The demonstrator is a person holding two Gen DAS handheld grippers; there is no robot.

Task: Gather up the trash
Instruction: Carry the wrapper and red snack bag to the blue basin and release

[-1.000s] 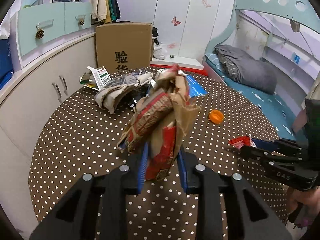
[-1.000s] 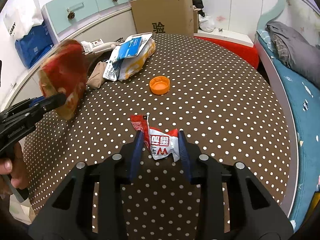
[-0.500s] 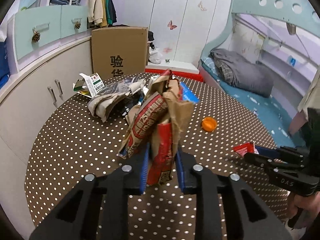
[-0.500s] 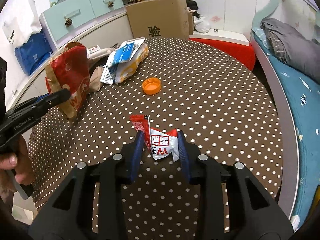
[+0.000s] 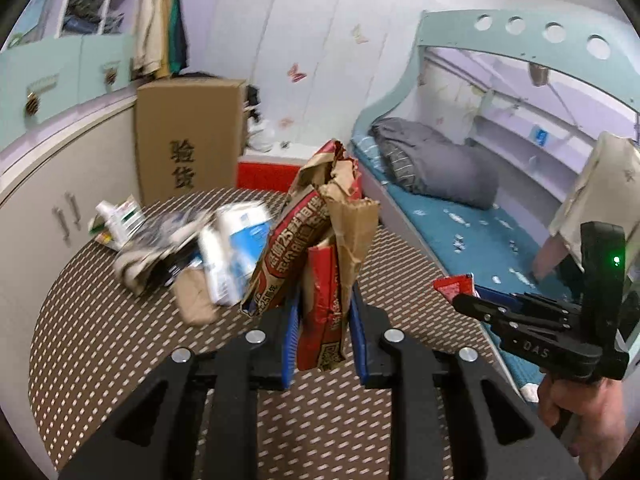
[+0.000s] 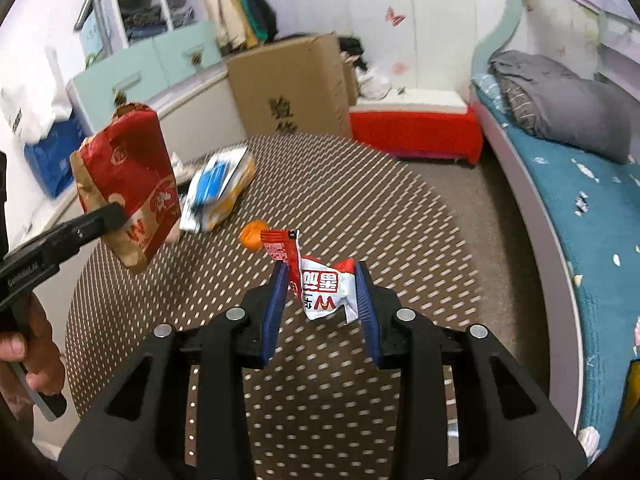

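My left gripper [image 5: 324,312] is shut on a crumpled red and brown paper bag [image 5: 320,240], held upright above the dotted table [image 5: 100,340]. The same bag [image 6: 128,184] shows at the left of the right wrist view, pinched by the left gripper's dark fingers [image 6: 108,216]. My right gripper [image 6: 322,292] is shut on a small red and white sachet [image 6: 320,284], lifted off the table. In the left wrist view that sachet's red corner [image 5: 454,286] sticks out of the right gripper [image 5: 476,304]. An orange bottle cap [image 6: 252,234] lies on the table beyond the sachet.
A pile of loose wrappers and papers [image 5: 192,248] lies at the table's far left. A tall cardboard box [image 6: 288,92] stands behind the table beside cabinets [image 5: 48,184]. A bed with a grey blanket [image 5: 436,164] runs along the right. A person's hand [image 6: 28,360] grips the left tool.
Both grippers have risen from the table with their loads and tilted up, so more of the room and less of the table shows. The views are blurred by motion.
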